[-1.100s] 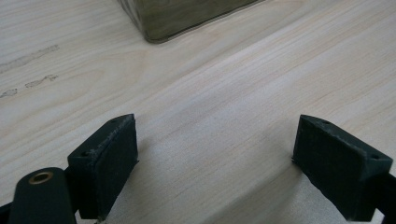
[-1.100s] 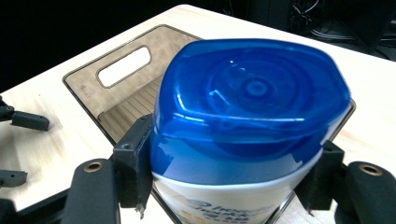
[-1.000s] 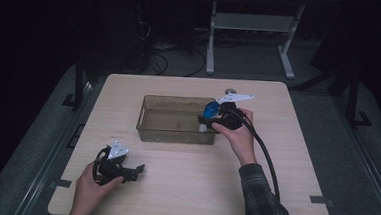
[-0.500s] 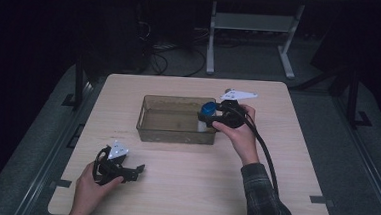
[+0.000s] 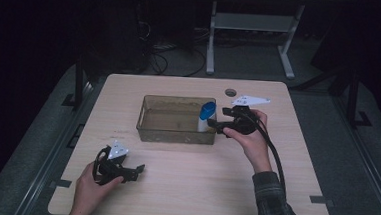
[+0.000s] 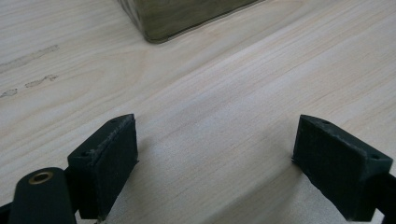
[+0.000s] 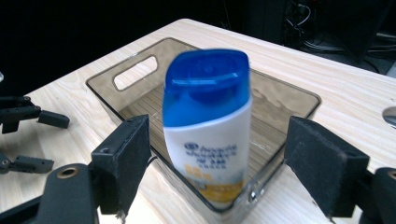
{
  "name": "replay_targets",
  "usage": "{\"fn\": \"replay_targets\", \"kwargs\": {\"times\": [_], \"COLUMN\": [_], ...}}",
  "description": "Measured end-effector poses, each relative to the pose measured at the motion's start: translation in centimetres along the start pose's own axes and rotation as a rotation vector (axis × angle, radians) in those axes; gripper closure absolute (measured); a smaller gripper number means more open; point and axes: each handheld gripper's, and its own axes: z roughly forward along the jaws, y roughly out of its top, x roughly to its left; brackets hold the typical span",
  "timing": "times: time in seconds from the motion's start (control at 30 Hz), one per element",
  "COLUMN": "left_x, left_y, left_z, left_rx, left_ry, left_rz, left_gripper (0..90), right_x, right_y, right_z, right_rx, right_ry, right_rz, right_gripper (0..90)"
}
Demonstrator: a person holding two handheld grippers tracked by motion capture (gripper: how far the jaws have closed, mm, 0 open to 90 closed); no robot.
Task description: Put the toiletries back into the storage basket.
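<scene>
Item: bottle stands in bin, my right claw open astride it; next, withdraw clear.

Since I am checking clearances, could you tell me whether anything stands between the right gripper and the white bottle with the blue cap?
Nothing visible: the white bottle with the blue cap stands in the brown transparent bin, directly between the right gripper's open jaws.

The bottle's base blurs behind the bin's tinted wall.
</scene>
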Motion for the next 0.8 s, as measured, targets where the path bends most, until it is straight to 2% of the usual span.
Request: {"fn": "replay_targets", "kwargs": {"times": [0.3, 0.37, 0.8], "left_x": [0.0, 0.0, 0.0], "left_y": [0.0, 0.0, 0.0], "left_z": [0.0, 0.0, 0.0], "left_rx": [0.001, 0.002, -0.005], "left_ry": [0.001, 0.0, 0.001], "left_rz": [0.004, 0.006, 0.001], "left_gripper": [12.6, 12.6, 12.6], "right_x": [-0.4, -0.2, -0.7], "right_y": [-1.5, -1.9, -5.1], "right_z": [-2.0, -2.4, -5.1], "right_rx": [0.017, 0.052, 0.049], "right_ry": [-0.029, -0.087, -0.097], "right_rz": [-0.001, -0.029, 0.004], "right_gripper": [22.9, 23.3, 23.6]}}
